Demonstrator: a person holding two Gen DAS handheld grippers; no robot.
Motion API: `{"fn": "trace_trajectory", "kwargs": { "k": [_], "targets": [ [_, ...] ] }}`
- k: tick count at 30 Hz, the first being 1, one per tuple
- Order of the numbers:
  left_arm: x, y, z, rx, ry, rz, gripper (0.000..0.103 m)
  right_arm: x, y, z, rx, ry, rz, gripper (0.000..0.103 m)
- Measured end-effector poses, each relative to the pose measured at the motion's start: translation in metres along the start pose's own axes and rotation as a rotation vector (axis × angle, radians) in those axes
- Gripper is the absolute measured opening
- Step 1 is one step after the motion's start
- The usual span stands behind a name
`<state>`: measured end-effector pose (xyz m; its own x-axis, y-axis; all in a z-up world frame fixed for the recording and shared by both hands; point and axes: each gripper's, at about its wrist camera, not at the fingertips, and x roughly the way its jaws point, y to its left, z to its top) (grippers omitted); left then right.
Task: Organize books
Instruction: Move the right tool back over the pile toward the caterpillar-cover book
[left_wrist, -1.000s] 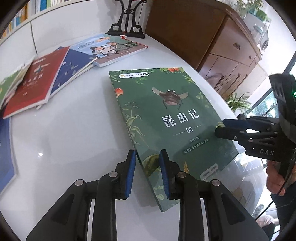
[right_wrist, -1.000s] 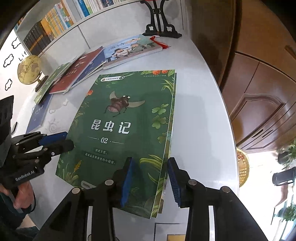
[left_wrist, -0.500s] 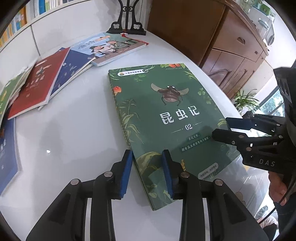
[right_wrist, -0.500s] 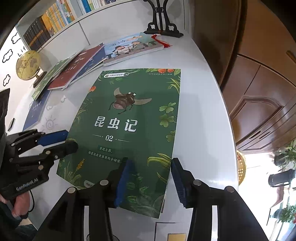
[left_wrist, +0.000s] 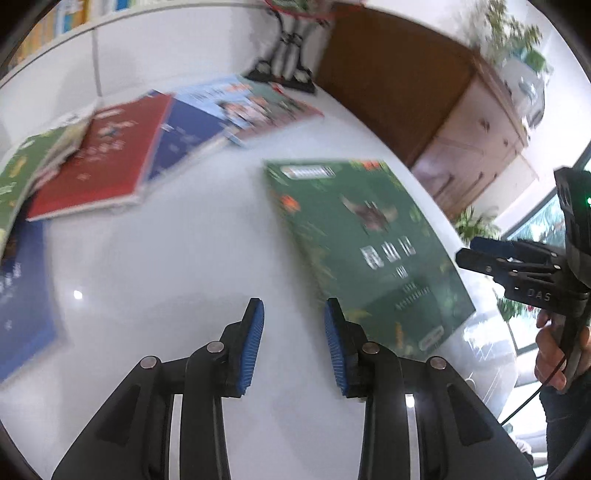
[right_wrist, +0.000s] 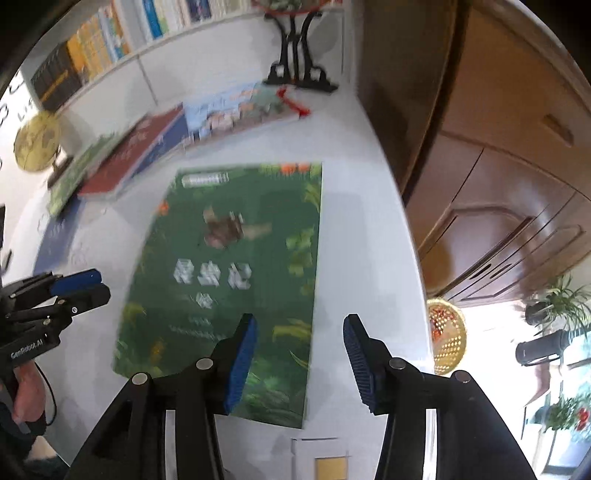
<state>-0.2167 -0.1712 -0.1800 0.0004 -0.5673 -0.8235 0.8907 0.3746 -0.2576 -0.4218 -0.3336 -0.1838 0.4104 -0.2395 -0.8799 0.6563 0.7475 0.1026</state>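
Note:
A green book with an insect on its cover (left_wrist: 365, 243) lies flat on the white table (left_wrist: 166, 258); it also shows in the right wrist view (right_wrist: 236, 273). My left gripper (left_wrist: 293, 347) is open and empty, above the table just left of the book's near left corner. My right gripper (right_wrist: 299, 362) is open and empty, above the book's near right corner. Each gripper shows in the other's view, the right one (left_wrist: 517, 266) and the left one (right_wrist: 55, 295). Both views are blurred by motion.
Several books lie fanned out at the back left: a red one (left_wrist: 99, 158), a blue one (left_wrist: 188, 136), an illustrated one (left_wrist: 255, 107). A black stand (right_wrist: 299, 55), a gold globe (right_wrist: 37, 144), a bookshelf (right_wrist: 92, 48) and a wooden cabinet (right_wrist: 498, 147) surround the table.
Both grippers have pulled back and upward from the green book. My left gripper has shifted left off its edge. Both grippers stand wider open than before.

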Motion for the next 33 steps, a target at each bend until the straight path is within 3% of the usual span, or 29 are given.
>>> {"fn": "trace_trajectory", "kwargs": {
  "k": [6,10,13,17,22,25,27,29,33],
  "targets": [
    [-0.039,0.052,0.020,-0.021,-0.040,0.052,0.032,-0.027,0.086,0.044,-0.060,-0.123,0.089,0.047],
    [-0.090,0.098,0.040,-0.002,-0.107,0.115,0.033,-0.051,0.156,0.082,-0.125,-0.236,0.174,0.047],
    [-0.127,0.140,0.058,0.016,-0.147,0.186,0.040,-0.070,0.209,0.111,-0.169,-0.321,0.237,0.049],
    [-0.181,0.205,0.076,-0.007,-0.232,0.269,0.075,-0.082,0.278,0.144,-0.213,-0.410,0.325,0.053],
    [-0.218,0.273,0.093,-0.046,-0.244,0.293,0.076,-0.071,0.345,0.174,-0.192,-0.395,0.350,0.053],
    [-0.227,0.307,0.106,-0.057,-0.250,0.277,0.076,-0.059,0.378,0.190,-0.161,-0.381,0.312,0.053],
    [-0.227,0.323,0.114,-0.041,-0.270,0.302,0.076,-0.050,0.400,0.200,-0.133,-0.374,0.212,0.053],
    [-0.221,0.333,0.121,-0.013,-0.267,0.297,0.076,-0.037,0.421,0.208,-0.102,-0.359,0.122,0.053],
    [-0.193,0.353,0.133,-0.001,-0.227,0.256,0.076,-0.003,0.438,0.218,-0.064,-0.285,0.052,0.053]
  ]
}}
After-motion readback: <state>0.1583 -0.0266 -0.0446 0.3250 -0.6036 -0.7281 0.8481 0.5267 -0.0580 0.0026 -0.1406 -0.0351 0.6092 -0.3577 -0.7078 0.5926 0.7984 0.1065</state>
